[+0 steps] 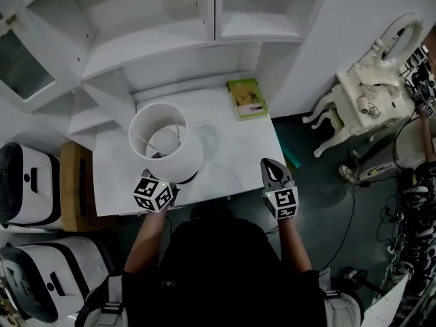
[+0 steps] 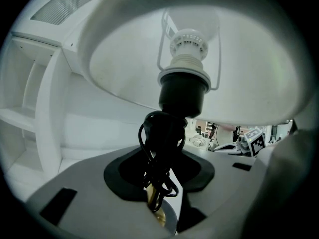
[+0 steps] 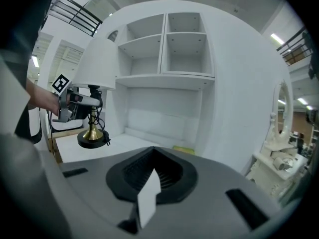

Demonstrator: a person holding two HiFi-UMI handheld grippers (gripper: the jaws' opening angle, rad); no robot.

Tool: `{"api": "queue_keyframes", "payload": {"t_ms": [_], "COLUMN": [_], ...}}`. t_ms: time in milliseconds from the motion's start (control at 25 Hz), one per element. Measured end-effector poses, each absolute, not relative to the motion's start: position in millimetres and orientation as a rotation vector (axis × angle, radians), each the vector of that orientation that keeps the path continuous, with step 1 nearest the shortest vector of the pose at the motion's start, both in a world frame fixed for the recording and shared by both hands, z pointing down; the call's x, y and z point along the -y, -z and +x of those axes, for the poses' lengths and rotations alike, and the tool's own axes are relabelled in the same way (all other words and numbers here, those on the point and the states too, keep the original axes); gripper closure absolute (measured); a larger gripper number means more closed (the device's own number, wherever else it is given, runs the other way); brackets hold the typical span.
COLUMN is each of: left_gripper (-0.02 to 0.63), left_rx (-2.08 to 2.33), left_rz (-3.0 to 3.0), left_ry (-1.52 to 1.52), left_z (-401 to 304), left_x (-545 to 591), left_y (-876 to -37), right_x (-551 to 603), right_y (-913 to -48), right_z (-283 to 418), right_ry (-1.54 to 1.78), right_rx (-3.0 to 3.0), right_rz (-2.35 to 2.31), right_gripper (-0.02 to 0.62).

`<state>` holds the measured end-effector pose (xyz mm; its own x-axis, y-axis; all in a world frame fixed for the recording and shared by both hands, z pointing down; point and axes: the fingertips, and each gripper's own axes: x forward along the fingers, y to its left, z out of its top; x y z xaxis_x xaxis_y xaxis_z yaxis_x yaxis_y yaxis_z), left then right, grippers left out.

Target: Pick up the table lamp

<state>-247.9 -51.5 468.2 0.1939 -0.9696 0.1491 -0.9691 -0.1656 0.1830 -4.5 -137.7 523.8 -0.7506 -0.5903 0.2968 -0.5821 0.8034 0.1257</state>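
Observation:
The table lamp's white shade [image 1: 165, 144] faces up at me over the front left of the white table [image 1: 238, 155]. My left gripper [image 1: 158, 187] is shut on its stem under the shade. In the left gripper view the brass stem wound with black cord [image 2: 159, 153] sits between the jaws [image 2: 159, 203], below the bulb socket [image 2: 183, 91]. From the right gripper view the lamp [image 3: 94, 68] hangs in the left gripper [image 3: 79, 106], its round base [image 3: 93, 142] just over the tabletop. My right gripper [image 1: 274, 172] stands shut and holds nothing near the table's front right corner.
A green book [image 1: 246, 98] lies at the table's back right. White shelves [image 1: 170, 26] rise behind the table. A wooden stand [image 1: 73, 182] and white cases [image 1: 27, 182] are to the left. An ornate white dresser [image 1: 371, 87] and cables stand to the right.

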Motion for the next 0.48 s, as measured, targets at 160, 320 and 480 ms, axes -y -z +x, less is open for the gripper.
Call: {"api": "queue_keyframes", "payload": {"t_ms": [160,320,480], "left_gripper": [0.469,0.469,0.469], "left_rx": [1.869,1.867,1.854], "left_rz": [2.217,2.216,2.220], "left_ry": [0.013,0.023,0.027], "left_z": [-258,-265,-270], "left_x": [47,49,52], "left_y": [-470,-472,-473], "right_x": [140,143,144], "right_y": [-522,-521,-521], "right_z": [-16,-25,-28], "right_ry": [0.048,0.062,0.060], "right_rx": [2.667,2.662,2.649], "right_rz": [0.867,0.862,0.871], "right_gripper": [0.589,0.589,0.589]}}
